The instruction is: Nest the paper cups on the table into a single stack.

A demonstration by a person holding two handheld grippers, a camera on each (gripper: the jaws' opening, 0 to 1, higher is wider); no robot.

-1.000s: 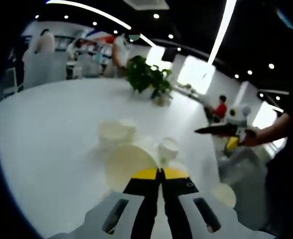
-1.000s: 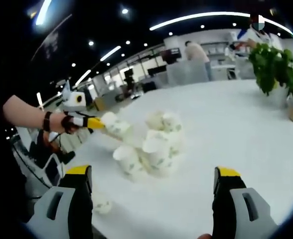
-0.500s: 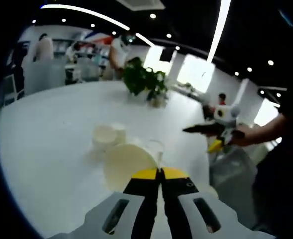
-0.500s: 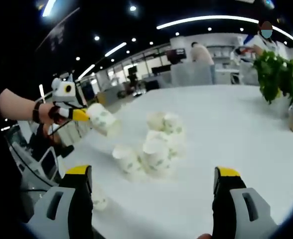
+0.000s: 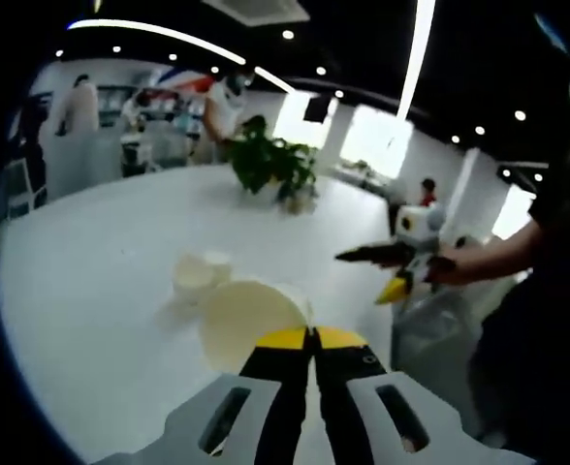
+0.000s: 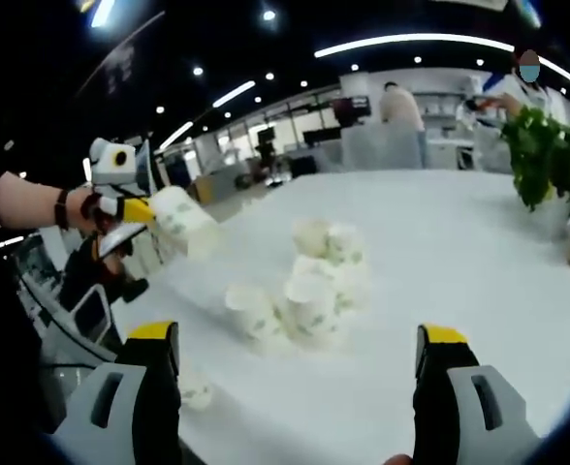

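Note:
My left gripper (image 5: 313,334) is shut on the rim of a white paper cup (image 5: 249,323) with its mouth facing the camera. From the right gripper view, that left gripper (image 6: 138,208) holds the cup (image 6: 184,223) in the air, left of and above a cluster of several paper cups (image 6: 309,283) on the white table (image 6: 450,228). Some of the clustered cups stand and some lie on their sides. My right gripper (image 6: 297,339) is open, with nothing between its jaws, in front of the cluster. In the left gripper view the right gripper (image 5: 364,275) hovers at the right, near other cups (image 5: 199,272).
One small cup (image 6: 196,392) lies alone near the table's near edge. A potted green plant (image 6: 553,160) stands at the far right of the table; it also shows at the back as the plant (image 5: 269,163). People stand beyond the table.
The left gripper has carried its cup up and away from the cluster, leftward in the right gripper view. The right gripper stays open, with its view shifted slightly.

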